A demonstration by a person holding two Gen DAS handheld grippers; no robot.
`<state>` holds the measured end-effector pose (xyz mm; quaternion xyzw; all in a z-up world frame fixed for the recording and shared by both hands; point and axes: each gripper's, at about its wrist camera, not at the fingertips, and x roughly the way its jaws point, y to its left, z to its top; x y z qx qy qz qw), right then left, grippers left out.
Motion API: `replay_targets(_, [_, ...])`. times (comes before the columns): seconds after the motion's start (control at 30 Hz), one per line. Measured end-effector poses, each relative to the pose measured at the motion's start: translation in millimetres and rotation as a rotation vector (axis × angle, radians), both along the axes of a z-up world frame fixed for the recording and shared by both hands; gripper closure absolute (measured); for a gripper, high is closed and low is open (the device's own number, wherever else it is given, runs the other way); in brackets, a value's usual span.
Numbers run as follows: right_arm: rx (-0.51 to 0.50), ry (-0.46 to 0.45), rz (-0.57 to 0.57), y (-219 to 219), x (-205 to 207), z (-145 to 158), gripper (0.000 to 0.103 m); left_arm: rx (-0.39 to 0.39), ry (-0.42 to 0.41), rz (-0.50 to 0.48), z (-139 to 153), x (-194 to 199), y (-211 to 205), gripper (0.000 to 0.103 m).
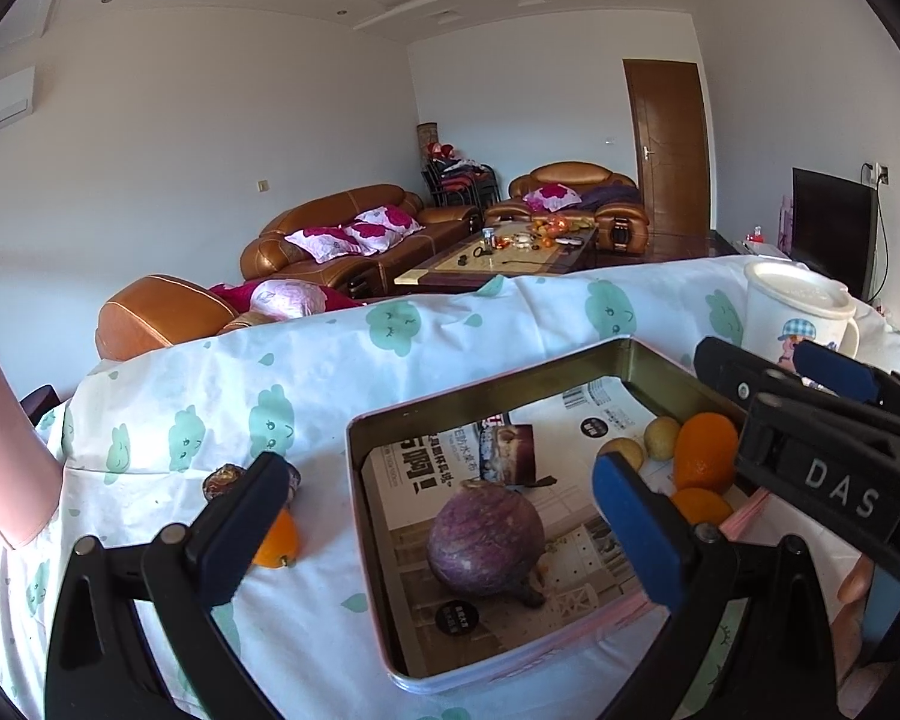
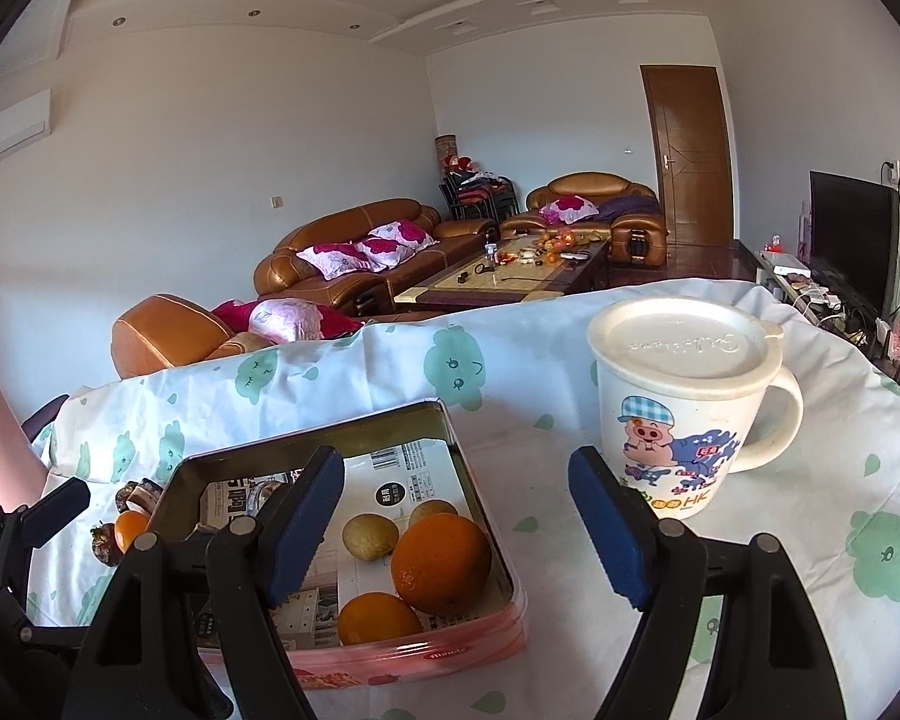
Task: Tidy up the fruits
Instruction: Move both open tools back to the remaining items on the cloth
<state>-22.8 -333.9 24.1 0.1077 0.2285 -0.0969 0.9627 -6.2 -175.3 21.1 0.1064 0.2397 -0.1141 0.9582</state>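
A pink tin [image 1: 480, 387] lined with printed paper lies on the cloud-print cloth. Inside it are a purple fruit [image 1: 483, 534], two oranges [image 1: 705, 450] [image 2: 378, 618] and two small yellow-green fruits [image 2: 369, 536]. My left gripper [image 1: 441, 468] hovers open over the tin's left part, nothing between its pads. To its left, a small orange [image 1: 279, 540] and dark brown fruits [image 1: 222, 480] lie on the cloth outside the tin. My right gripper [image 2: 453, 468] stands open above the tin's right edge, holding nothing. In the right wrist view its left finger hides the purple fruit.
A white lidded mug [image 2: 684, 408] with a cartoon pig stands right of the tin, near the right gripper's right finger. A pink object [image 1: 6, 450] stands at the table's left edge. Beyond the table's far edge are brown sofas and a coffee table.
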Motion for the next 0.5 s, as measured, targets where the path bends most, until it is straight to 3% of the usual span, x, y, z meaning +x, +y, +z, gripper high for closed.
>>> replay_targets(0.5, [-0.006, -0.006, -0.064, 11.1, -18.7, 1.7, 0.024, -0.038, 0.054, 0.000, -2.0, -2.1, 30.9, 0.000])
